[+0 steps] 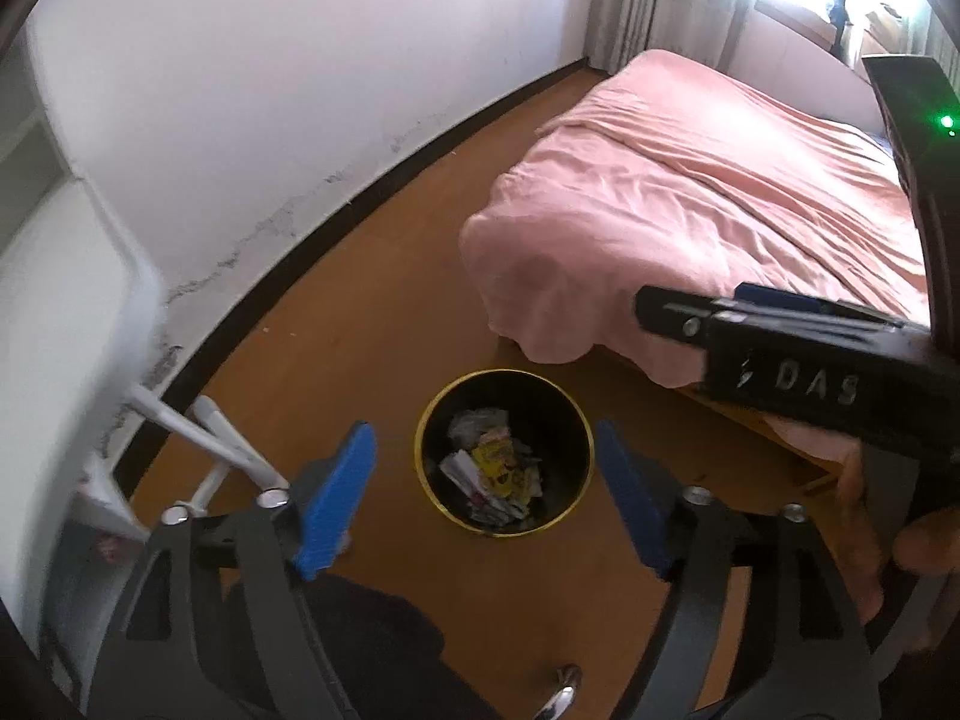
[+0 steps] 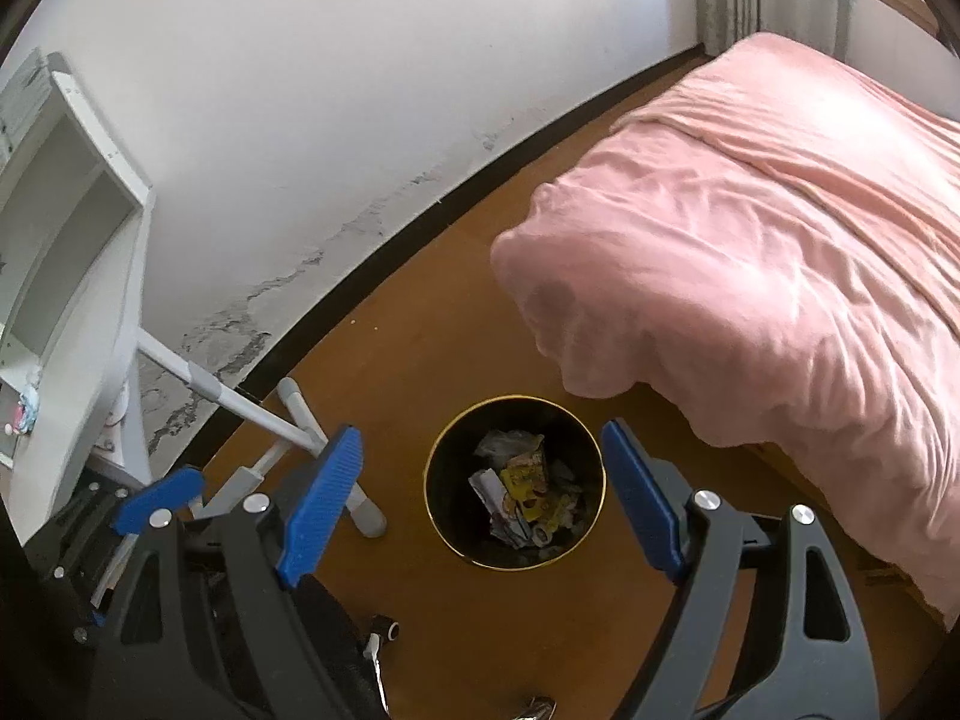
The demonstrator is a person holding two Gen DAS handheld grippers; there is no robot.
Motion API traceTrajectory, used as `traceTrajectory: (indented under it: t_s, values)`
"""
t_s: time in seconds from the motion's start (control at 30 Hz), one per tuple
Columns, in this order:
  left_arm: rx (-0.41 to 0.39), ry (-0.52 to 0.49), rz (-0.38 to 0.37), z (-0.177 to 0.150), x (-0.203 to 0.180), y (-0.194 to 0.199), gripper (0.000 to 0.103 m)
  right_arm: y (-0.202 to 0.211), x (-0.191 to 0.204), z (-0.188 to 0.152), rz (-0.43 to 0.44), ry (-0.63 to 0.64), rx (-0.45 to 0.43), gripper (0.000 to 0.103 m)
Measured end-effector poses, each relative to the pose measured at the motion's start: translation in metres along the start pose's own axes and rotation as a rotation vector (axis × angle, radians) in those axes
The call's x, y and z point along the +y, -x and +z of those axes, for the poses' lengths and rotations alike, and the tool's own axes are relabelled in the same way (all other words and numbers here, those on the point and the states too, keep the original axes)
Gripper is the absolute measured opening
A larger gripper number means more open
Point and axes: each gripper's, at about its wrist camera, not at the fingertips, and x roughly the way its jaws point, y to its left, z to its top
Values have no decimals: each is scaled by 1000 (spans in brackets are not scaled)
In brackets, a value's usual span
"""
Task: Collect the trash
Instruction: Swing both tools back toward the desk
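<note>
A black waste bin [image 1: 558,420] with a gold rim stands on the wooden floor, holding crumpled paper and yellow wrappers [image 1: 495,471]. My left gripper [image 1: 486,498] hovers over it, blue pads wide apart, open with nothing between them. In the right wrist view the same bin [image 2: 447,480] and its trash [image 2: 528,486] lie below my right gripper [image 2: 483,498], which is also open and empty. The right gripper's black body [image 1: 780,360] crosses the right side of the left wrist view. One blue pad of the left gripper [image 2: 159,498] shows at the lower left.
A bed with a pink cover [image 1: 690,192] [image 2: 750,228] stands right of the bin. A white shelf unit [image 2: 66,228] and white tubular legs [image 2: 288,420] are on the left by the wall. A hand [image 1: 870,510] holds the right gripper.
</note>
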Motion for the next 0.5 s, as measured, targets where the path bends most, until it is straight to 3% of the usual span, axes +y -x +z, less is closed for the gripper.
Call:
traceTrajectory:
  t_s: [0.13,0.23,0.37,0.5]
  values:
    - [-28,9,24,-10,39,47,89,32,31,11,22,42,-67,80]
    - [-70,16,87,-22,86,90,91,48,74,22,54,107,-106,80]
    - [-117,107,157,-45,174,144,92,59,176,28,176,237,-136,80]
    - [-137,204,314,-80,279,193,92,50,294,24,346,357,-81,80]
